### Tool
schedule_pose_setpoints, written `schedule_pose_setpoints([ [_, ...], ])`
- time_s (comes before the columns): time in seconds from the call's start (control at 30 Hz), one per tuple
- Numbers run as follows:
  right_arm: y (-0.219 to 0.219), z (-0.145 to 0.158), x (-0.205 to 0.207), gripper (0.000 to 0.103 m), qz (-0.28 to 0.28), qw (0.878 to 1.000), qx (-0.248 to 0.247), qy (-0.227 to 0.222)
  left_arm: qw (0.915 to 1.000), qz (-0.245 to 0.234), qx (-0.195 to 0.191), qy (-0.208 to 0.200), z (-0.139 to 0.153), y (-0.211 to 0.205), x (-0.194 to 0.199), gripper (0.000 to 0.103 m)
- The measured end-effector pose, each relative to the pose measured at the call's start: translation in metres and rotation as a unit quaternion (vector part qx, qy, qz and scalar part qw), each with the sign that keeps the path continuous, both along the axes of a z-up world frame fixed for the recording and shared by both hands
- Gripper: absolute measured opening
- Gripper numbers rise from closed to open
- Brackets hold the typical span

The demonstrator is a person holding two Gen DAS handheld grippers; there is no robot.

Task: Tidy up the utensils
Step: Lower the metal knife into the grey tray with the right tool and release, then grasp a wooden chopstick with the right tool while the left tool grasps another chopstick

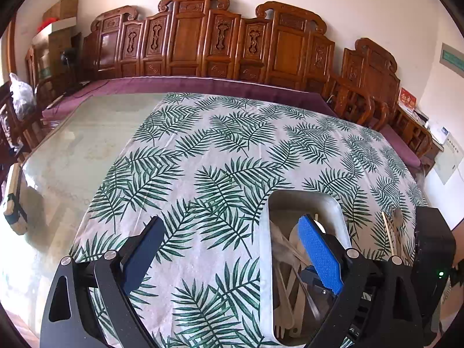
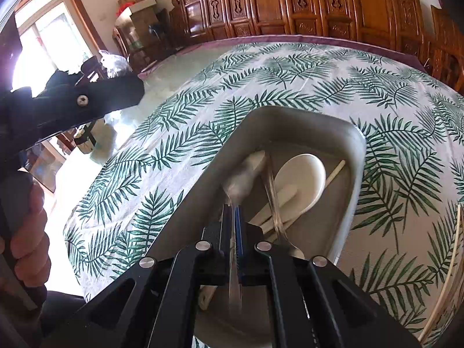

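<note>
Legible text: none.
Green wall sign (image 1: 453, 59) and red printed card (image 1: 407, 100), both right of the carved wooden screen (image 1: 203, 37), carry markings too blurred to read.

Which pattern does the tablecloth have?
Green palm leaves on white, seen best from the left wrist: tablecloth.
</note>
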State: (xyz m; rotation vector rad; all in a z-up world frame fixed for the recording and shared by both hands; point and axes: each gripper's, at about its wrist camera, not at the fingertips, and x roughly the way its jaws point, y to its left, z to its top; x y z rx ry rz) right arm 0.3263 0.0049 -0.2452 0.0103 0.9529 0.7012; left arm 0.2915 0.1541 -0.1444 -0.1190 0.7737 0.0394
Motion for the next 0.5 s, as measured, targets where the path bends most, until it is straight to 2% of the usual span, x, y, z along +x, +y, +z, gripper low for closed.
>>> schedule_pose_setpoints([
  [0.2, -0.034, 0.017, -0.018, 0.006, -0.009, 0.999, -0.01, -0.034, 1.0, -0.007, 0.001, 0.0, 0.0, -0.012, 0.0, 0.09],
  [0.5, -0.133, 0.033, -0.058, 0.006, -0.062, 0.994, -0.054, -0.078, 0.9985, -0.055, 0.007, -0.001, -0.002, -0.065, 0.004, 0.09],
])
